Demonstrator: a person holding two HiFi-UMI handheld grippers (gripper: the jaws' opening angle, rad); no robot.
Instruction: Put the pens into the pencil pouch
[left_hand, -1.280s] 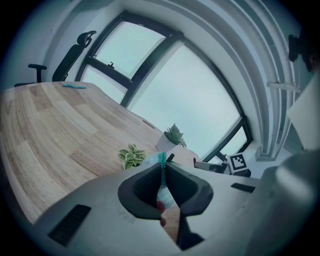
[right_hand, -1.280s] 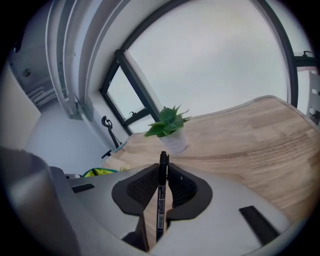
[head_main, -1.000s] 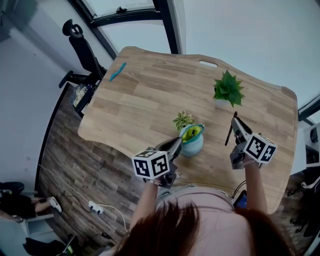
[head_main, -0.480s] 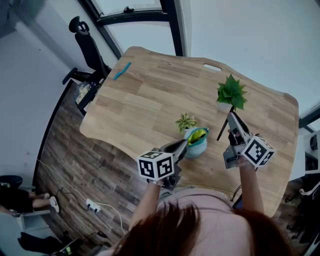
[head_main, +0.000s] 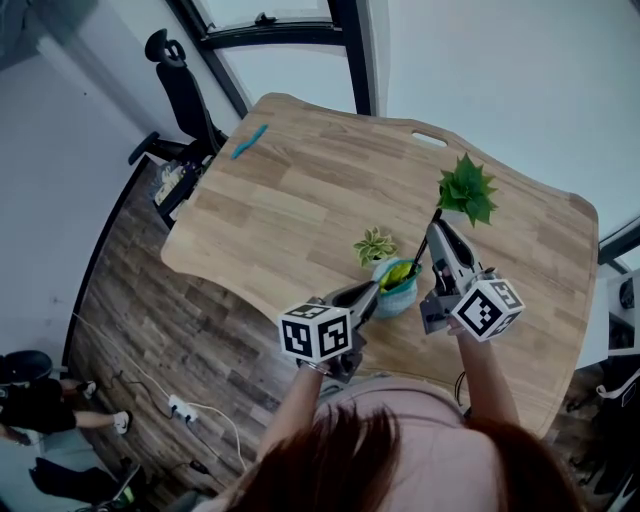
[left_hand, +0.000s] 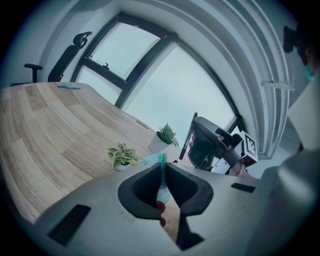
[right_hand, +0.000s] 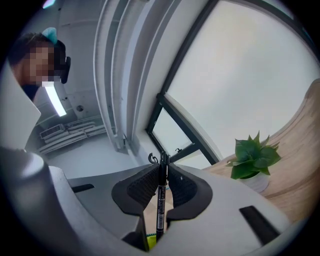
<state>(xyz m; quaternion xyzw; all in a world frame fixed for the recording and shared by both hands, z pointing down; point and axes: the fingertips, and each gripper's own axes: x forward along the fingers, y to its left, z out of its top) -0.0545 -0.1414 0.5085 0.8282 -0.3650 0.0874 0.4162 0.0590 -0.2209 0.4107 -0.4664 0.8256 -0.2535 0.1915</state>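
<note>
Pinching the rim of the soft teal pouch (head_main: 396, 293) on the wood-grain table (head_main: 290, 190), your left gripper (left_hand: 162, 176) sits narrow. Your right gripper (right_hand: 161, 186) clamps a slim black pen (right_hand: 160, 205) over the pouch's mouth.

We had wide free room over the far and left stretches of the light wooden tabletop (head_main: 290, 210), where only a slim teal pen (head_main: 249, 141) lay near its far corner. Round the teal fabric pouch (head_main: 400, 297) it was tight. The left gripper (head_main: 371, 293) clamped its rim and a small pale-leaved plant in a white pot (head_main: 373, 245) stood just beside. The right gripper (head_main: 433, 230) hung near its mouth, clasping a black pen (right_hand: 160, 200), and a spiky green potted plant (head_main: 466, 188) rose close behind.
</note>
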